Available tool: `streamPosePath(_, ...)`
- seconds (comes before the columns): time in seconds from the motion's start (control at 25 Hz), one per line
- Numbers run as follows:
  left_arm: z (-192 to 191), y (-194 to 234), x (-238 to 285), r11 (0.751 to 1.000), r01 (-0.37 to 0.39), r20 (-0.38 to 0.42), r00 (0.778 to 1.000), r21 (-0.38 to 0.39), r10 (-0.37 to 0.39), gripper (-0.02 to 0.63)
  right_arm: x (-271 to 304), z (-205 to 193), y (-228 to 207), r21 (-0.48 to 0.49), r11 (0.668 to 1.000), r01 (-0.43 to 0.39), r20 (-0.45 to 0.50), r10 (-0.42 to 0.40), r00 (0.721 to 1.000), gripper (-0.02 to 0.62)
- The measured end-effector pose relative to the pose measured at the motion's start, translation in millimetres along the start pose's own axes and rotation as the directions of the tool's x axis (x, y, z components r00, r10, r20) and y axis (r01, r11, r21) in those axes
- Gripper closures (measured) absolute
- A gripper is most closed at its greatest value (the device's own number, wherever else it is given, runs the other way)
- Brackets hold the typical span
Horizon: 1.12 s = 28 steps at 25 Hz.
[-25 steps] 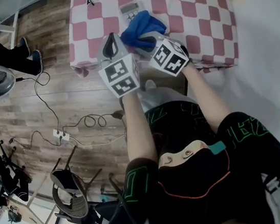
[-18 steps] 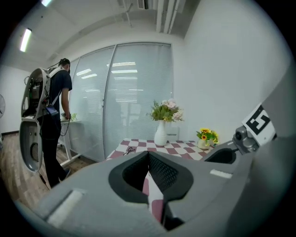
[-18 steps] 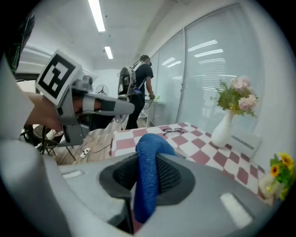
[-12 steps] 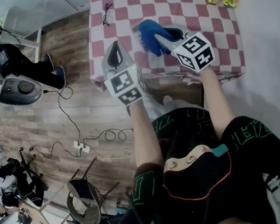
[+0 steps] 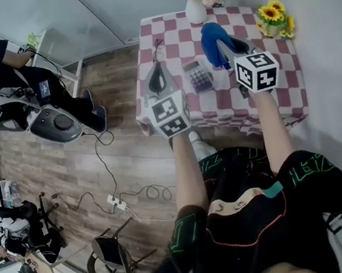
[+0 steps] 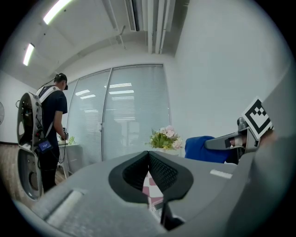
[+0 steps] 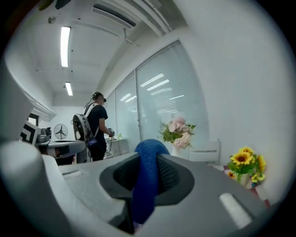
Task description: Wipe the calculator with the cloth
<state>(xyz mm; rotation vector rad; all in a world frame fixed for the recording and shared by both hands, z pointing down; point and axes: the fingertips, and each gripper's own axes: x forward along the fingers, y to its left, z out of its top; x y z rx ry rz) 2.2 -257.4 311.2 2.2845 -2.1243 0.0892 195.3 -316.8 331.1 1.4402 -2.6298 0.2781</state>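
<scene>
A grey calculator [image 5: 199, 76] lies flat on the pink-and-white checked table [image 5: 172, 33], with nothing over it. Just right of it a blue cloth [image 5: 212, 42] hangs bunched in the air, and my right gripper [image 5: 224, 46] is shut on it. In the right gripper view the blue cloth [image 7: 147, 178] runs up between the jaws of the right gripper [image 7: 149, 159]. My left gripper [image 5: 157, 69] hovers at the table's near-left edge, left of the calculator. In the left gripper view the left gripper [image 6: 149, 156] is shut with nothing held.
A white vase of pink flowers [image 5: 194, 8] stands at the table's far side, sunflowers [image 5: 274, 13] at its right. Spectacles [image 5: 157, 45] lie far left. A person with backpack gear [image 5: 3, 68] stands left. Cables and a power strip [image 5: 114, 202] lie on the wooden floor.
The view has swung so the whole table shows. The right gripper has carried the blue cloth off the calculator to its right, so the calculator is uncovered. The left gripper stays shut.
</scene>
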Motion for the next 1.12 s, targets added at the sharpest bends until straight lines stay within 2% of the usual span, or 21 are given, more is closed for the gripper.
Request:
streamPosePath(0.12,17,2,4,1.000,-0.024,0.043,0.999,0.016,0.023,0.597,-5,24,-12,0.009,0.999,0.039,0.069,-0.040,0.997,0.518)
streamPosePath(0.24,37,-3,13,0.999,-0.016,0.101,0.995,0.029,0.013,0.597,-5,43,-14,-0.005,0.999,0.034,0.122,-0.034,0.992,0.518)
streamPosePath(0.4,51,-5,15,0.999,-0.007,0.129,0.992,0.041,0.002,0.597,-5,55,-11,-0.021,0.999,0.024,0.156,-0.021,0.987,0.518)
streamPosePath(0.6,69,-5,11,1.000,-0.004,0.175,0.985,0.019,0.000,0.597,-10,65,-9,-0.036,0.999,0.022,0.182,-0.015,0.983,0.518)
streamPosePath(0.92,78,-21,11,0.999,0.021,0.183,0.983,0.024,-0.025,0.597,-27,79,-16,-0.052,0.998,0.046,0.203,-0.034,0.979,0.518)
streamPosePath(1.12,66,-25,19,0.999,0.028,0.174,0.984,0.021,-0.031,0.597,-25,75,-24,-0.059,0.997,0.048,0.201,-0.035,0.979,0.518)
